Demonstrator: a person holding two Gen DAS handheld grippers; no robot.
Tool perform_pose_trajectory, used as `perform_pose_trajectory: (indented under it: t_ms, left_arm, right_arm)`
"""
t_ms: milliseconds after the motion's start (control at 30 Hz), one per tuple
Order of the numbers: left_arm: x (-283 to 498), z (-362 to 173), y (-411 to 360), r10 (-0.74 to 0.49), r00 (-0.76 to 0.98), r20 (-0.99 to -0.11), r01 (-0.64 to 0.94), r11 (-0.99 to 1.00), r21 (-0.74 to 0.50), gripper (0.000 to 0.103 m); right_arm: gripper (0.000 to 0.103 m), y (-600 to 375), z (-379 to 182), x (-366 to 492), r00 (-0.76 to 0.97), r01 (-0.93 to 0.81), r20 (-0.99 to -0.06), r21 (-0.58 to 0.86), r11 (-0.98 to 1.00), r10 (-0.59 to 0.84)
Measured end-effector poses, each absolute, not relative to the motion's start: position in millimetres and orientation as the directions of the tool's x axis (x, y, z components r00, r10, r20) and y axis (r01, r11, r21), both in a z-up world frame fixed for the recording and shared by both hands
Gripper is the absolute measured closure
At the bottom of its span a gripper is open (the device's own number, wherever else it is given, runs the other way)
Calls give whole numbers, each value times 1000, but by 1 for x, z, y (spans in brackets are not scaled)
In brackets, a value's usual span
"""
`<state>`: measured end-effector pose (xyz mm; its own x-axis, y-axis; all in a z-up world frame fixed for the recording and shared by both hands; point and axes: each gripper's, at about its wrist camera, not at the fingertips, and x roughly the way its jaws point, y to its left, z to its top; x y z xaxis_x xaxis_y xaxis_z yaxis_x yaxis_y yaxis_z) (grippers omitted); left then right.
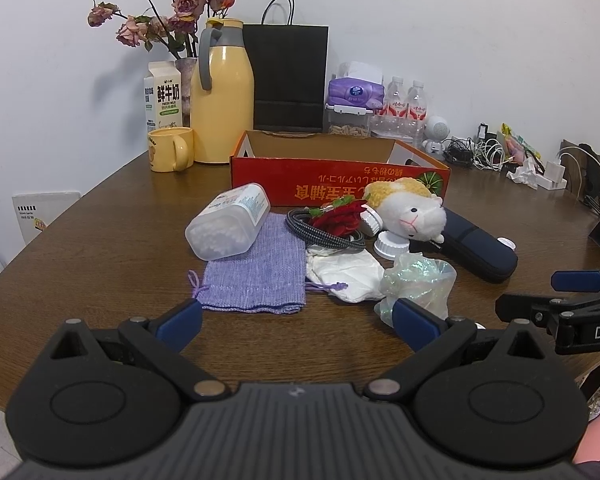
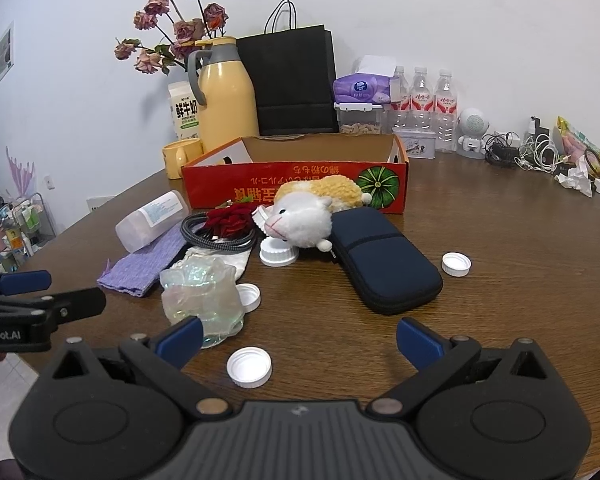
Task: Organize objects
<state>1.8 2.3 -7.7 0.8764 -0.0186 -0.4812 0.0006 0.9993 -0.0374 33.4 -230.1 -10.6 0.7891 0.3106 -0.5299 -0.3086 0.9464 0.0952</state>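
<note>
Hovering low over the brown table [image 1: 100,240], the left gripper [image 1: 296,320] has its blue-padded fingers spread wide with nothing between them; the right gripper [image 2: 300,336] is likewise wide and holds nothing.

From the left wrist view, a lilac knitted pouch [image 1: 256,276] lies flat at 12 o'clock just beyond the fingers, with a clear cotton-swab jar [image 1: 228,226] tipped on its side across the pouch's far corner. At 1 o'clock a crumpled iridescent plastic wrap [image 1: 420,280] sits just beside the right fingertip, touching a white cloth [image 1: 348,272].

Farther off at 12 o'clock, a coiled braided cable [image 1: 324,232] rings a red fabric flower [image 1: 336,218], against which a white and yellow plush animal [image 1: 412,210] leans. A navy zip case [image 2: 380,260] lies touching the plush at 12 o'clock in the right wrist view. White bottle caps are scattered about: one [image 2: 249,366] near the right gripper's left finger, another [image 2: 456,264] at 1 o'clock.

Behind the pile stands an open red cardboard box [image 1: 340,184], apparently empty, though its floor is hidden.
</note>
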Motion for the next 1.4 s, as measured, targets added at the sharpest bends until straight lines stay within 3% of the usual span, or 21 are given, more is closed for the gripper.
perform_pose_trajectory:
  t_ms: [1133, 1167, 1400]
  left_arm:
    - [7, -15, 8, -27, 852, -522, -4, 998, -58, 0]
    - [8, -16, 8, -29, 849, -527, -2, 998, -60, 0]
    - [11, -19, 10, -36, 838, -545, -3, 998, -70, 0]
  right_arm:
    - [1, -219, -24, 39, 742, -356, -582, 78, 931, 332]
    - [2, -217, -25, 39, 738, -362, -586, 75, 929, 335]
    - [49, -208, -34, 43, 699, -413, -612, 80, 907, 371]
